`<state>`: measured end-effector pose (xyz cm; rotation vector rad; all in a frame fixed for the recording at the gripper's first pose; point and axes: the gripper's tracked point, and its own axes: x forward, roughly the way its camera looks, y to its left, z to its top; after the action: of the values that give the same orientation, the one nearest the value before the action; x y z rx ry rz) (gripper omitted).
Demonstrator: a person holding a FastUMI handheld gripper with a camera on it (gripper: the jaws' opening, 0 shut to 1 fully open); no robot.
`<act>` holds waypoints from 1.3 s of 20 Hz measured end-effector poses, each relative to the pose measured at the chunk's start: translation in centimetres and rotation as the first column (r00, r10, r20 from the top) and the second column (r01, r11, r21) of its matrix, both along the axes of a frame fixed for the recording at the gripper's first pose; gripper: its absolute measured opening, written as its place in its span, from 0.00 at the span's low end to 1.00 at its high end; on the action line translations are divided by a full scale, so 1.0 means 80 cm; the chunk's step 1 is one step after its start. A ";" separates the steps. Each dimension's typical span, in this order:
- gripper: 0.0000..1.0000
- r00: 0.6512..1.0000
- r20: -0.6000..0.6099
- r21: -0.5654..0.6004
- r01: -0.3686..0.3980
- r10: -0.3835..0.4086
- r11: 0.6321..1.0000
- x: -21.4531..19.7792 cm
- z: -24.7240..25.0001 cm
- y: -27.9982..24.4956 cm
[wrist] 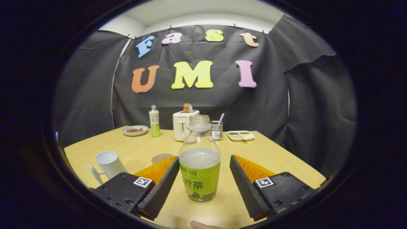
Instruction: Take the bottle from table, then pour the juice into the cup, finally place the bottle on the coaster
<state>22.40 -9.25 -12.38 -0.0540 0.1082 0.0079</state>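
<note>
Around bottle point(199, 165): tool point(203, 168) agape.

I see the gripper point(203, 178) level and low, pointing straight ahead, its jaws spread wide. The left finger point(160, 190) and the right finger point(246, 187) angle outward from each other, neither pressing on anything. A fingertip point(203, 225) of my holder shows just below them.

Toaster point(183, 125), 2nd bottle point(154, 121), plate point(135, 130), snack tray point(240, 135), w/ grater point(216, 130).
</note>
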 end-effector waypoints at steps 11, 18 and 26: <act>1.00 0.997 -0.067 0.049 -0.027 0.030 0.998 0.022 -0.028 0.002; 0.81 0.999 -0.048 0.037 0.016 -0.014 0.999 0.016 -0.021 -0.010; 0.81 0.993 -0.037 0.007 0.111 -0.110 0.994 -0.025 -0.001 -0.027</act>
<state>20.44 -11.39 -12.48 -0.0384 0.1474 -0.1010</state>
